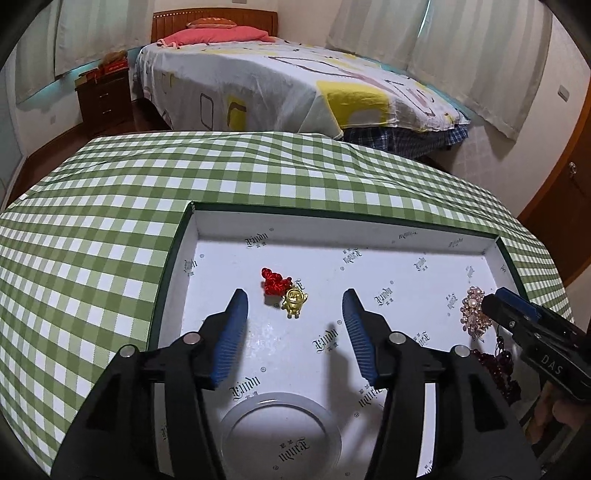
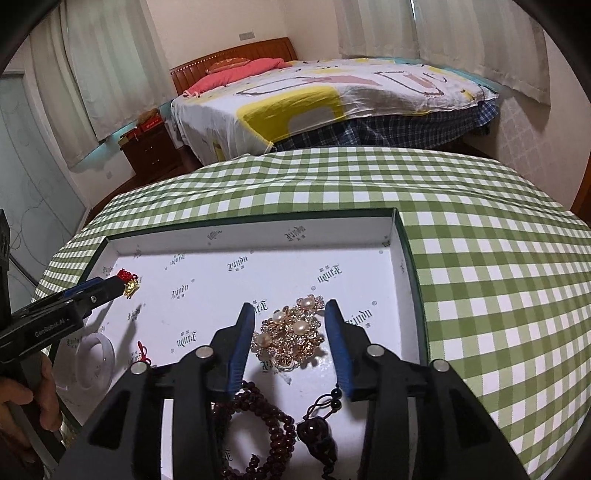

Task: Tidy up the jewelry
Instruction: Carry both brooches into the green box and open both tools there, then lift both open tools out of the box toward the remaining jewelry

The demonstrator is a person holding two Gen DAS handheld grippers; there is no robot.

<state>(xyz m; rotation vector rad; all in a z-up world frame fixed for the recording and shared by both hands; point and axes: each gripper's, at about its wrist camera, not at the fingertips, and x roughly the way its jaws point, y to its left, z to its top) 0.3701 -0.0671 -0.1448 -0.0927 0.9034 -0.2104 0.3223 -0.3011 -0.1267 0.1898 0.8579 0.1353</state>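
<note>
Both grippers spread over the tray [image 1: 192,236]: L gripper [image 1: 293,301] w/ gold charm [image 1: 294,302] loose betw its jaws, R gripper [image 2: 290,314] straddling pearl brooch [image 2: 291,332].

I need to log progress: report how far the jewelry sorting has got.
Done: the gold charm, pearl brooch, white bangle and dark bead strand all lie inside the box. In hand: nothing; the left hand-held gripper and the right hand-held gripper are open. Left: nothing visible outside.

A bed [image 1: 280,77] with wooden headboard [image 2: 236,61] stood beyond the checked tablecloth [image 1: 110,229] — pale curtains [image 2: 461,33] lined the walls.
</note>
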